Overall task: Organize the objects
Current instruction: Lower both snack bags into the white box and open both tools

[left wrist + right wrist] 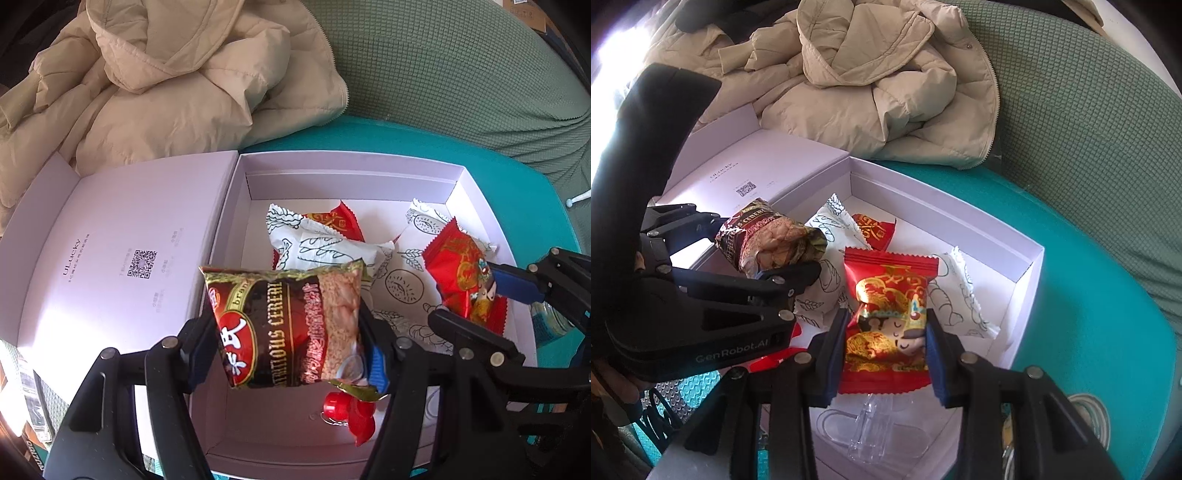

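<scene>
Both packets hang above the open box (pixel 476 199), so the coming move is straight down. The left gripper (pixel 288 347) has its jaws clamped on the cereal packet (pixel 288 325), long axis running away from the camera, over the box's near-left corner. The right gripper (pixel 886 350) pinches the red packet (pixel 886 314) upright over the white packets (pixel 827 229) on the right side.
</scene>
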`<action>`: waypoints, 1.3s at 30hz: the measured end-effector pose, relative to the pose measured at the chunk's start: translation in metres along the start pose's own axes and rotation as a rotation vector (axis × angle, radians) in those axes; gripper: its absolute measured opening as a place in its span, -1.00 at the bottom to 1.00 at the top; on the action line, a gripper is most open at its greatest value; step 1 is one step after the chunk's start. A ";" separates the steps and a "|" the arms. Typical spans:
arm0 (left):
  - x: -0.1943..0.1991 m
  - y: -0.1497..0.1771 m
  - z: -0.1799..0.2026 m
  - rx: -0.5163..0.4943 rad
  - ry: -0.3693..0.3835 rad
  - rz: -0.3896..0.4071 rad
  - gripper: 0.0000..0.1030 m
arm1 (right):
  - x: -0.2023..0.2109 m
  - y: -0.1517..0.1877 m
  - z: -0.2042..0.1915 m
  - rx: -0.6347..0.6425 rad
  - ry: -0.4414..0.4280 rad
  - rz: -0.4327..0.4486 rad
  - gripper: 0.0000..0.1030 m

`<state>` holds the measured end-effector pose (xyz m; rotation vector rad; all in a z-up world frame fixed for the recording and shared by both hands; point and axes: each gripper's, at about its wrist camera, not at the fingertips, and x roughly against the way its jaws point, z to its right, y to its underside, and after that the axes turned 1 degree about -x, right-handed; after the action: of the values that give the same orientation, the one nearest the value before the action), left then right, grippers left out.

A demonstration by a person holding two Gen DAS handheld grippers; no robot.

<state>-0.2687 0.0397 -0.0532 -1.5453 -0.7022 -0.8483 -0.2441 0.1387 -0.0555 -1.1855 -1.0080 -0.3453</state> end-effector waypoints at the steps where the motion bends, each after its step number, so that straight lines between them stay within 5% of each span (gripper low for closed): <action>1: -0.001 0.000 0.001 -0.001 -0.011 0.004 0.26 | -0.001 0.001 0.000 0.000 0.009 0.002 -0.24; 16: -0.008 -0.007 -0.001 -0.012 -0.002 0.043 0.32 | -0.011 0.009 0.009 -0.059 0.049 -0.052 -0.07; 39: 0.038 -0.012 -0.005 0.021 0.019 0.143 0.33 | 0.045 0.000 0.018 -0.091 0.123 0.065 0.05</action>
<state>-0.2582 0.0354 -0.0142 -1.5474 -0.5784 -0.7456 -0.2284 0.1663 -0.0194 -1.2603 -0.8521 -0.4109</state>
